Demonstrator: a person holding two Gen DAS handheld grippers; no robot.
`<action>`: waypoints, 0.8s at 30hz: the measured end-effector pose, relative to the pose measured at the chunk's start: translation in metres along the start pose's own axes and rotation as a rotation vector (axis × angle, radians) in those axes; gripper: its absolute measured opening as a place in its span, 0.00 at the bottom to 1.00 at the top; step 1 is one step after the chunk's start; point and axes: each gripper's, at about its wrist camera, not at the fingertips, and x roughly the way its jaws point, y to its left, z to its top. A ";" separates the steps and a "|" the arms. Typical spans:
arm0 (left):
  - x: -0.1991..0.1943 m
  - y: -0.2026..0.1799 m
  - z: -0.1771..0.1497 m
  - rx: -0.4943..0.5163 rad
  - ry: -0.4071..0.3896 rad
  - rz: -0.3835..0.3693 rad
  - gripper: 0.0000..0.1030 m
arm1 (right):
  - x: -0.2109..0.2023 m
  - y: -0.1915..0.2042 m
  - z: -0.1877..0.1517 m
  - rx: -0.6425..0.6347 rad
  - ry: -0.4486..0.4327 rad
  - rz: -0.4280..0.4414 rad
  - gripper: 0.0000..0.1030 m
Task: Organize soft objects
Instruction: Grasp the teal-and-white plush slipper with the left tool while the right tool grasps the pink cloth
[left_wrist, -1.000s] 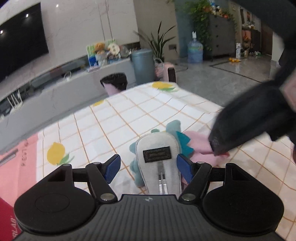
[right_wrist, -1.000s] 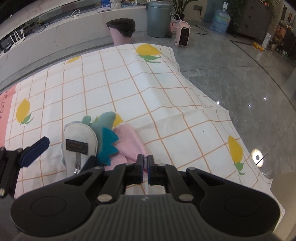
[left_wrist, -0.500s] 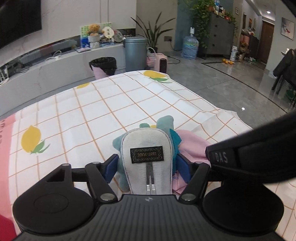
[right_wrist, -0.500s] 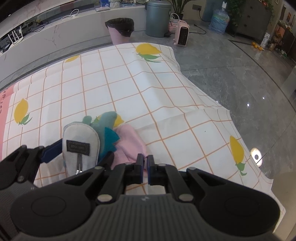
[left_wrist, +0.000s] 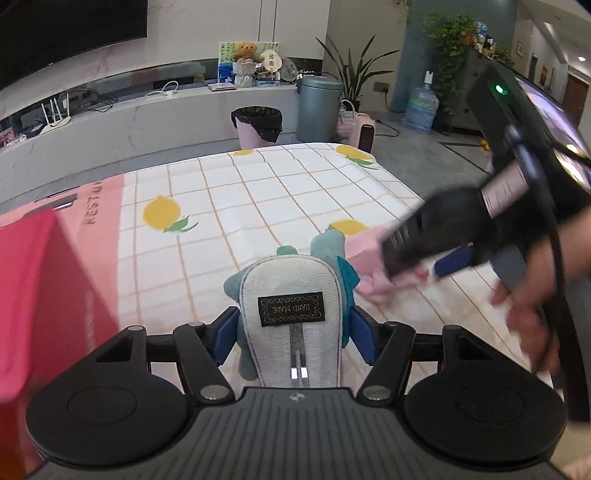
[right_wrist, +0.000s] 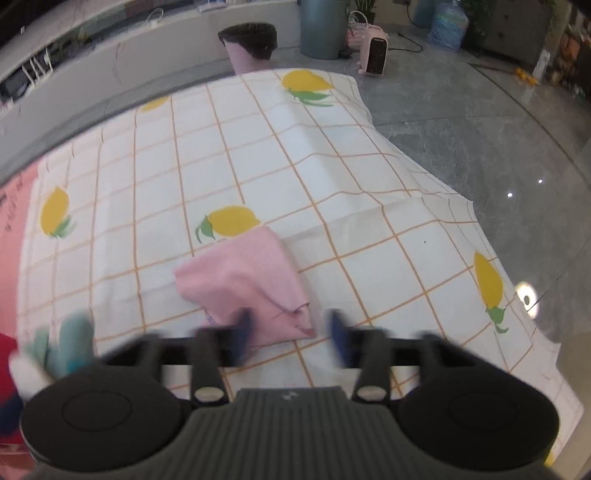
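Observation:
My left gripper is shut on a teal plush dinosaur with a grey-white belly and a black "HAND MADE" label, and holds it off the table. The plush also shows, blurred, at the lower left of the right wrist view. A folded pink cloth lies on the lemon-print tablecloth. My right gripper is open, its blue pads on either side of the cloth's near edge. In the left wrist view the right gripper hovers over the pink cloth.
A red box stands at the table's left. The table's right edge drops to a grey floor. Beyond the far edge are a pink bin, a grey bin and a small heater.
My left gripper closed on the plush dinosaur and carried it left, off the pink cloth. My right gripper opened from shut and now straddles the cloth's near edge.

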 end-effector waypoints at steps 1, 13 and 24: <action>-0.006 0.000 -0.005 0.004 -0.003 0.001 0.71 | -0.004 -0.002 0.001 0.010 -0.017 0.013 0.72; -0.008 0.030 -0.046 -0.072 0.083 -0.055 0.71 | 0.018 0.032 0.003 -0.065 0.004 -0.007 0.98; -0.009 0.024 -0.053 -0.044 0.075 -0.050 0.72 | 0.021 0.044 -0.003 -0.134 -0.013 0.002 0.65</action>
